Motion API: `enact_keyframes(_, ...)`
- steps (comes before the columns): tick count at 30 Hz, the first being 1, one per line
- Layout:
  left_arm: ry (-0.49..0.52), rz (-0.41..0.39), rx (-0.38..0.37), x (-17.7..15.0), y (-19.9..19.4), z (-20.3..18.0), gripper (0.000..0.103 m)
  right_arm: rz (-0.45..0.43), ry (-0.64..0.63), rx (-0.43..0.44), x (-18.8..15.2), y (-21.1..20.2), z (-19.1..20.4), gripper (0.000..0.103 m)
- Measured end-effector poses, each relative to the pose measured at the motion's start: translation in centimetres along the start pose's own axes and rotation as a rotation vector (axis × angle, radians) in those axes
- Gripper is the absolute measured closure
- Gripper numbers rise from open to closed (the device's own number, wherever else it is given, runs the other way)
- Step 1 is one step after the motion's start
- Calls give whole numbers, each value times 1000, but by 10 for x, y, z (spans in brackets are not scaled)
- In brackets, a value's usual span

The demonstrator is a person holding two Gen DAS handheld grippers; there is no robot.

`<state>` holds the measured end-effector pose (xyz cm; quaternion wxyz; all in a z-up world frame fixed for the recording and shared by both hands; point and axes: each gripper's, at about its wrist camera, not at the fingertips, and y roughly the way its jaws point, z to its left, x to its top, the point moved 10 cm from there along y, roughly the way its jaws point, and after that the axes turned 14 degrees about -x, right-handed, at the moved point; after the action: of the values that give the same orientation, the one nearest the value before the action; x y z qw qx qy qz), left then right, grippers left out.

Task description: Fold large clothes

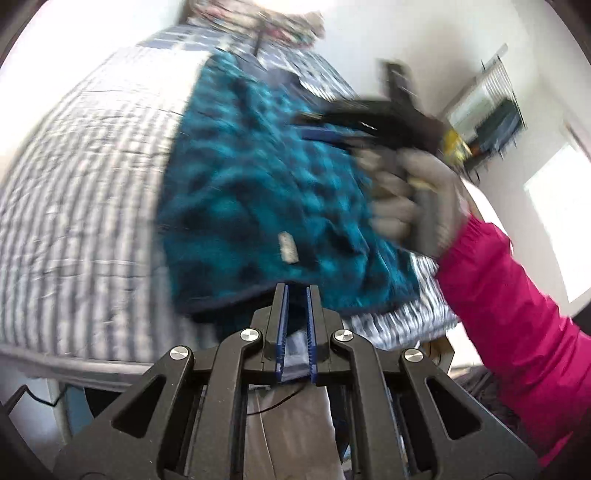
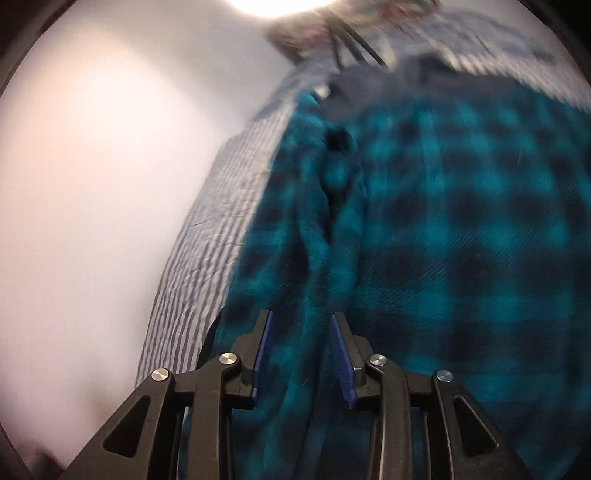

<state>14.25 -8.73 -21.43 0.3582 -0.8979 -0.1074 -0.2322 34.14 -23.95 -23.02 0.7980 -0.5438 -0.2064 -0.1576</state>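
While blur smears both views, teal-and-black plaid garment [image 1: 266,192] spread on striped bedding [image 1: 85,177], small pale label [image 1: 288,252] unreadable, right gripper [image 2: 301,332] parted astride a fold, left gripper [image 1: 296,295] seemingly pressed together, empty.

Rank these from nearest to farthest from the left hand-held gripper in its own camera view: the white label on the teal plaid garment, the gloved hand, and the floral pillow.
From the left hand-held gripper:
1. White label, just ahead, on the teal plaid garment.
2. Gloved hand, farther off to the right, over the garment's edge.
3. Floral pillow, farthest, at the bed's far end.
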Motion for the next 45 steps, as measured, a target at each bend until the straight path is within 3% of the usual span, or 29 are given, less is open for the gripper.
enact_keyframes(5,-78,-66,28,17,1,24,97,-168,-180,-93,22,-54,0,67)
enact_keyframes(9,-68,-83,67,26,23,31,97,-233,-246,-139,54,-52,9,67)
enact_keyframes(13,-113,-51,30,25,51,40,97,-184,-289,-122,76,-20,23,70)
enact_keyframes(21,-112,36,53,9,95,57,97,-118,-344,-92,115,76,54,70)
enact_keyframes(24,-68,62,79,2,103,58,97,-91,-316,-145,128,113,39,71)
enact_keyframes(27,-52,68,80,0,106,59,97,-41,-236,-247,133,147,0,80)
enact_keyframes(31,-23,64,86,-4,108,58,97,-54,-154,-202,129,156,-18,83)
enact_keyframes(34,-24,64,89,-3,107,56,97,-35,-157,-229,131,145,-13,80)
enact_keyframes(36,-31,59,72,-1,101,53,97,-48,-117,-181,131,121,-7,79)
enact_keyframes(40,-53,-16,42,14,72,49,97,-89,-108,-69,110,48,4,78)
enact_keyframes(45,-78,-81,8,31,43,46,97,-143,-151,-48,62,-57,-2,75)
